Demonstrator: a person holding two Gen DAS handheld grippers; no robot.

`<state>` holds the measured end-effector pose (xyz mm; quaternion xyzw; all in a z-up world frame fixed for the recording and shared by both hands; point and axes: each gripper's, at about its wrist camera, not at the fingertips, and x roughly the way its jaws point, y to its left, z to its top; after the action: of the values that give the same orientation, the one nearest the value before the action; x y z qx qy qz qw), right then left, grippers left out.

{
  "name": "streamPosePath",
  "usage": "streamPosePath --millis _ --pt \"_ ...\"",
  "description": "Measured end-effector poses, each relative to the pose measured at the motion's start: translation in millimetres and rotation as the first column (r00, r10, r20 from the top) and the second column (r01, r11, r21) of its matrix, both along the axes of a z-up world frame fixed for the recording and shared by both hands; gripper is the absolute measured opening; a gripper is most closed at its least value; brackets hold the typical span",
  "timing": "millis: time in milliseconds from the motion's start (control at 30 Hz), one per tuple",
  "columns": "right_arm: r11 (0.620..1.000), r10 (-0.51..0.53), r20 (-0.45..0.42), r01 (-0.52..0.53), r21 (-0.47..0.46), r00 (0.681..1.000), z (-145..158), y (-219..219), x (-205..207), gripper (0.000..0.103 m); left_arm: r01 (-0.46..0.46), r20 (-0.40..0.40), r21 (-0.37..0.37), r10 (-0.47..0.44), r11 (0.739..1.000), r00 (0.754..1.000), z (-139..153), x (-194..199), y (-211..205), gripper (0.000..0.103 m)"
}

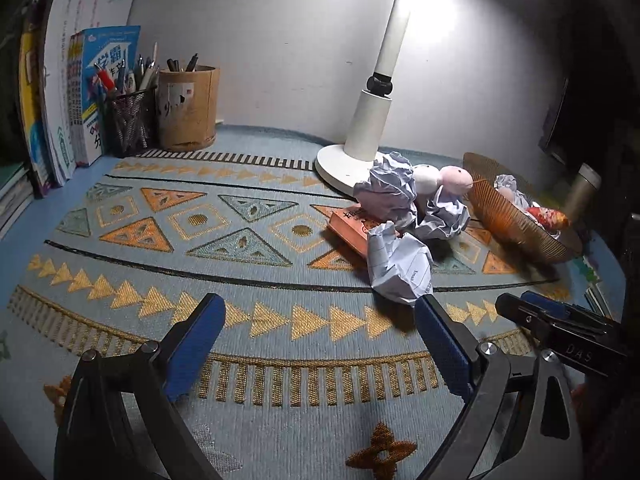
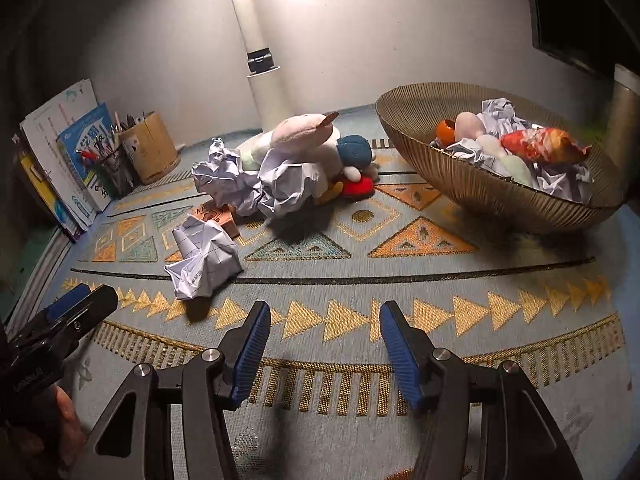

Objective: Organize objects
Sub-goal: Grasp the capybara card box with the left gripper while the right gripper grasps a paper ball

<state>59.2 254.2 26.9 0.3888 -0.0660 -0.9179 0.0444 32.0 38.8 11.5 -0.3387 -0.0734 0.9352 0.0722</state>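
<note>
Over the patterned mat, my left gripper [image 1: 320, 314] stands wide open with nothing between its blue pads. A crumpled paper ball [image 1: 400, 268] lies just beyond its right finger, apart from it. My right gripper [image 2: 326, 314] is open too, jaws narrower, with only bare mat between them. The same ball [image 2: 204, 264] lies ahead and to its left. Behind it are an orange box [image 2: 216, 216], two more paper wads [image 2: 288, 188] and a heap of plush toys [image 2: 304, 132]. A ribbed brown bowl [image 2: 480, 192] at the right holds paper wads, plush pieces and a snack packet.
A white lamp base [image 1: 340, 164] stands behind the heap. Books [image 1: 92, 92], a mesh pen cup [image 1: 128, 120] and a cardboard pen holder [image 1: 188, 108] line the back left wall. A metal flask [image 1: 584, 188] stands at the far right. A hand [image 2: 60, 420] holds the left gripper.
</note>
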Motion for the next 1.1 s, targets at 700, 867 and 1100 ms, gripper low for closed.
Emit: streamPosePath --millis 700,867,1100 --pt "0.997 0.024 0.009 -0.025 0.073 1.000 -3.0 -14.2 -1.7 0.064 0.070 0.162 0.172 -0.099 0.983 0.982 -7.3 -24.4 -20.0 0.095" --pt "0.977 0.214 0.072 -0.213 -0.032 0.974 -1.4 -46.7 -12.6 0.066 0.049 0.201 0.096 -0.068 0.994 0.977 8.1 -70.3 -40.1 0.095" --pt "0.981 0.192 0.079 -0.193 0.008 0.978 -0.7 -79.0 -55.9 0.089 0.092 0.231 0.065 -0.105 0.994 0.967 -6.8 -91.0 -28.8 0.095"
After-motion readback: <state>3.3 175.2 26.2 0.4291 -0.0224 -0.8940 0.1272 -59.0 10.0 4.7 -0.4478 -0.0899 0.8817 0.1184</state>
